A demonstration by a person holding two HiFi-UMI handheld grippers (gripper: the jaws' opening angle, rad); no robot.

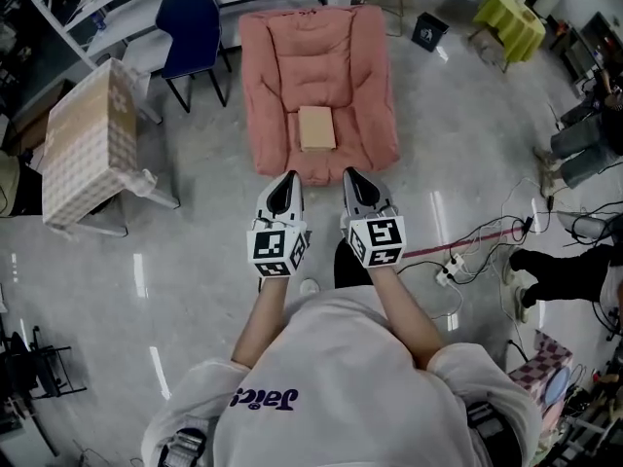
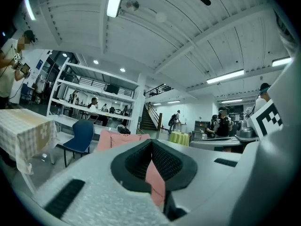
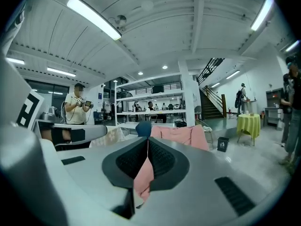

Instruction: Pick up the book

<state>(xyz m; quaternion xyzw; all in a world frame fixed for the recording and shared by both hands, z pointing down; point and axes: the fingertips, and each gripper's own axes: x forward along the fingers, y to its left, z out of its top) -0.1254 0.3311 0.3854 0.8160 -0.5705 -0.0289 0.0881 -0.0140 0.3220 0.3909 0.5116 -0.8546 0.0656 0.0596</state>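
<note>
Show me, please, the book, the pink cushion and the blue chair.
book (image 1: pixel 316 127), head view, centre of its cover.
pink cushion (image 1: pixel 282 61), head view, bare upper padding.
blue chair (image 1: pixel 192 22), head view, middle of its blue shell.

Glossy grey floor (image 1: pixel 195 261) lies open around the pink padded floor cushion (image 1: pixel 292 56) at upper centre, and the tan rectangular book (image 1: pixel 316 127) on it is exposed from above. The checked-cloth table (image 1: pixel 83 144) and dark blue chair (image 1: pixel 190 22) crowd the upper left. A white power strip with cables (image 1: pixel 450 272) clutters the right.

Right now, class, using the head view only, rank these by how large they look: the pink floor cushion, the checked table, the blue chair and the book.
1. pink floor cushion
2. checked table
3. blue chair
4. book
Distance from the camera may distort true sizes.
</note>
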